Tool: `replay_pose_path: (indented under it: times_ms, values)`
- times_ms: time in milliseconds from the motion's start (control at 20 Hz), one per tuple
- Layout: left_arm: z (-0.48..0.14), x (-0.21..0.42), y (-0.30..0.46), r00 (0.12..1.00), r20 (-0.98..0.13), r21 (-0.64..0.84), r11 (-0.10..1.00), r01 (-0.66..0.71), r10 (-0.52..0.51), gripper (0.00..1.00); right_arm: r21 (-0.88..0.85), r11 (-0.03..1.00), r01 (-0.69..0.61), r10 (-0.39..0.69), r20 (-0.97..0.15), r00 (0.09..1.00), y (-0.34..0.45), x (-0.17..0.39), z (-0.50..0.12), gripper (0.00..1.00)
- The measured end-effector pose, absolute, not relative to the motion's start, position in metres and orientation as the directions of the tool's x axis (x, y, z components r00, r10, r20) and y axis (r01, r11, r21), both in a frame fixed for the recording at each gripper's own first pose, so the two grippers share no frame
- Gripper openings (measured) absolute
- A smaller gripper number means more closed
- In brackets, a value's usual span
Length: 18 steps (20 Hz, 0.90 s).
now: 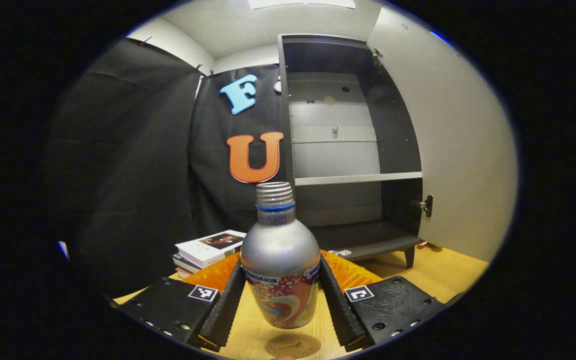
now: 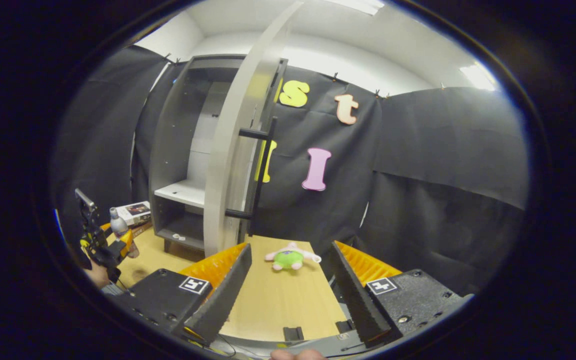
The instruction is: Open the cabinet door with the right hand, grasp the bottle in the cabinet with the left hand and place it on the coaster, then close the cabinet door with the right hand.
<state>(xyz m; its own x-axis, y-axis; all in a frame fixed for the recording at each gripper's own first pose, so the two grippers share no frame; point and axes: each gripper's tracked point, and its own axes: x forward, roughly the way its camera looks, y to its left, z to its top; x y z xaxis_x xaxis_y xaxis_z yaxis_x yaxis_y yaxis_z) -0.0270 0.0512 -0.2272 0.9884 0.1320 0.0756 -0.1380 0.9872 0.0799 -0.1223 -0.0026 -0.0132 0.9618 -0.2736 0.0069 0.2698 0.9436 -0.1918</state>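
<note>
Left tool (image 1: 281, 300) clamps bottle (image 1: 280, 270) above coaster (image 1: 293, 346).

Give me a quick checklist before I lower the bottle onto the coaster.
1. Left gripper shut on the bottle, both fingers pressing: ok.
2. Bottle upright: ok.
3. Coaster directly below the bottle: ok.
4. Bottle touching the coaster: not ok, still above it.
5. Cabinet door open, handle free for the right gripper, which is open: ok.
6. Table path to the door: plush toy lies there, cannot tell.
</note>
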Motion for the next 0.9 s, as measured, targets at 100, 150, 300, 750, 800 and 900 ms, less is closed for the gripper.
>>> replay_pose_path:
  times_ms: [100, 150, 300, 750, 800, 900]
  values:
    - [-0.249, -0.025, 0.057, 0.988, 0.064, 0.076, 0.986, -0.147, 0.142, 0.77, -0.211, 0.931, 0.299, -0.310, -0.022, 0.950, -0.008, -0.123, -0.020, 0.99]
    - [-0.261, -0.025, 0.056, 0.988, 0.054, 0.059, 0.987, -0.148, 0.145, 0.77, -0.219, 0.924, 0.312, -0.327, -0.032, 0.945, -0.010, -0.124, -0.021, 0.99]
    - [-0.284, -0.031, 0.055, 0.988, 0.032, 0.053, 0.987, -0.150, 0.148, 0.77, -0.231, 0.915, 0.330, -0.349, -0.044, 0.936, -0.008, -0.123, -0.020, 0.99]
    - [-0.331, -0.036, 0.047, 0.991, -0.018, 0.037, 0.990, -0.133, 0.134, 0.80, -0.309, 0.908, 0.283, -0.313, -0.052, 0.948, 0.018, -0.110, -0.023, 1.00]
    - [-0.333, -0.036, 0.041, 0.994, -0.017, 0.032, 0.993, -0.112, 0.112, 0.81, -0.298, 0.913, 0.278, -0.305, -0.048, 0.951, 0.020, -0.110, -0.021, 1.00]
    - [-0.328, -0.037, 0.039, 0.995, 0.008, 0.045, 0.994, -0.098, 0.098, 0.81, -0.297, 0.912, 0.284, -0.311, -0.047, 0.949, 0.017, -0.107, -0.021, 1.00]
